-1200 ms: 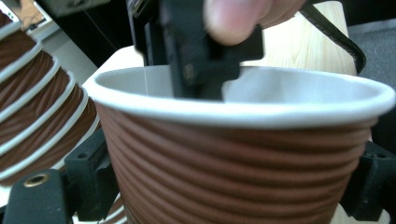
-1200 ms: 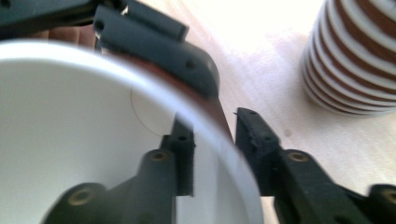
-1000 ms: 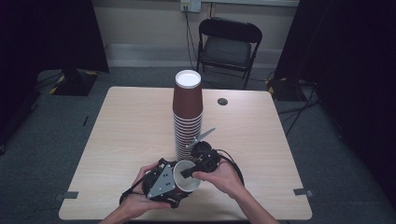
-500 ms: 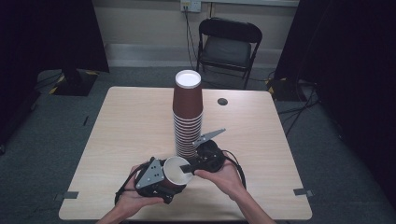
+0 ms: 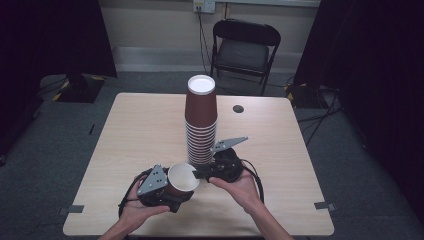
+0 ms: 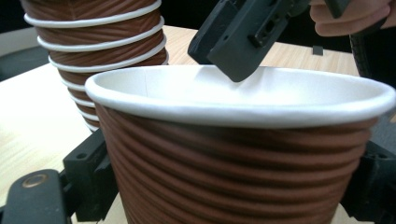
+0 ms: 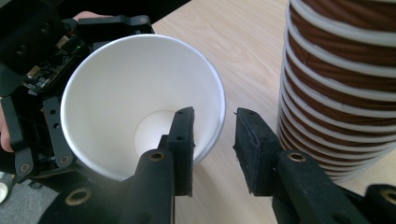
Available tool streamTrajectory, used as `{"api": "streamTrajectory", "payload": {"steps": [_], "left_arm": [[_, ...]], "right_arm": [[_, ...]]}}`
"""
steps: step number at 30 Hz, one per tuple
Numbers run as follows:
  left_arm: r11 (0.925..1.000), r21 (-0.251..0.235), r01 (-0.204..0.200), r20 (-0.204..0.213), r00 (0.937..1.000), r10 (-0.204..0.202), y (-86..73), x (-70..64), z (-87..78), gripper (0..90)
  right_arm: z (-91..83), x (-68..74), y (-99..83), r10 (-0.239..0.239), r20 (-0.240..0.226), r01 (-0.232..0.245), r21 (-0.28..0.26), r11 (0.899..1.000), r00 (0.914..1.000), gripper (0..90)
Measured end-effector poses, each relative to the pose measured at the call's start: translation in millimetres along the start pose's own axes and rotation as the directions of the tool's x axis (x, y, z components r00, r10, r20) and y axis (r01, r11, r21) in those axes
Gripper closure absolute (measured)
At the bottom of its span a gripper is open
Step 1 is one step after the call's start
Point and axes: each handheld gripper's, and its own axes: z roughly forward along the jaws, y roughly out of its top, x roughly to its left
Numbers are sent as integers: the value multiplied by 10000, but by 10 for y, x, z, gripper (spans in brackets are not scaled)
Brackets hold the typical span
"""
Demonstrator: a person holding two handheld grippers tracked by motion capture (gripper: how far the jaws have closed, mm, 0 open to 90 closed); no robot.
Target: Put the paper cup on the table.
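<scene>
Wooden table [image 5: 140, 135], light top, dark curtains at both sides of the room, folding chair [image 5: 245, 47] behind the far edge. Small dark disc [image 5: 238, 108] on the table near that edge; what it is cannot be told.

Stack [image 5: 201, 125] of brown ribbed cups stands upright mid-table. In both gripper views its top is cut off.

Cup [image 5: 182, 179], single, brown outside and white inside, sits at the near edge just in front of the stack, tilted with its mouth toward the right gripper.

Left gripper [image 5: 167, 192]: jaws pressed on the cup's ribbed wall from both sides, seen in the left gripper view. The cup hides most of the jaws there.

Right gripper [image 7: 212, 140]: jaws spread, astride the cup's rim, one jaw inside the cup, the other outside between cup and stack. Whether either pad touches the rim is hard to tell.

Both hands are partly cut off at the bottom of the high view.
</scene>
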Motion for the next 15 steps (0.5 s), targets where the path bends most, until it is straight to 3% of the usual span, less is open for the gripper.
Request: {"api": "streamTrajectory", "payload": {"steps": [12,15], "left_arm": [[9970,-309,711,-269,9970,-720,-11,159,-79,114],[9957,-321,870,-534,9946,-886,-1,219,-104,114]], "right_arm": [[-141,-83,-23,325,259,-305,-741,9968,9991,688],[-209,-125,-45,389,350,-357,-884,9954,9986,682]]}}
